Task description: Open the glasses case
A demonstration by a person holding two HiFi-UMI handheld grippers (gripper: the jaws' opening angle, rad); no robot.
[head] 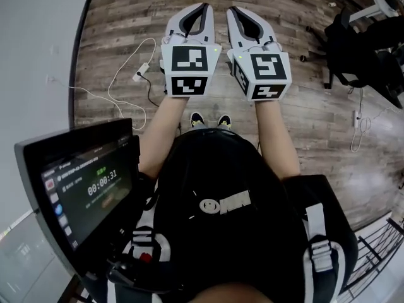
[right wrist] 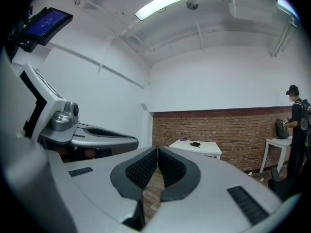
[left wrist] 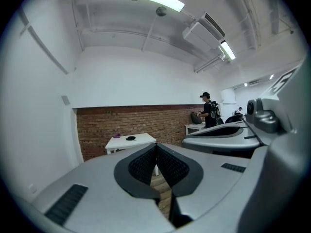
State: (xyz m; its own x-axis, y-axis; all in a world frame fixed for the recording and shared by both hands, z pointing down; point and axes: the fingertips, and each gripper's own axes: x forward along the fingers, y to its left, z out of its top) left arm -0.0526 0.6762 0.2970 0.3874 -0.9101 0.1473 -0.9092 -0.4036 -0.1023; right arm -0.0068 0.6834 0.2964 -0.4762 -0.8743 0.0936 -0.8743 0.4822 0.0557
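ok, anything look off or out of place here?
Nothing broken or spilled. The left gripper and right gripper are shut, empty, side by side over the floor. No glasses case near them; a small dark thing lies on the far white table, too small to identify. A loose white cable trails across the floor.

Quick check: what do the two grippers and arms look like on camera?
The left gripper and right gripper match: light grey tapered shells, dark textured pads on the fingers, and a white cube with black square markers behind each; forearms are unsleeved, no cables showing.
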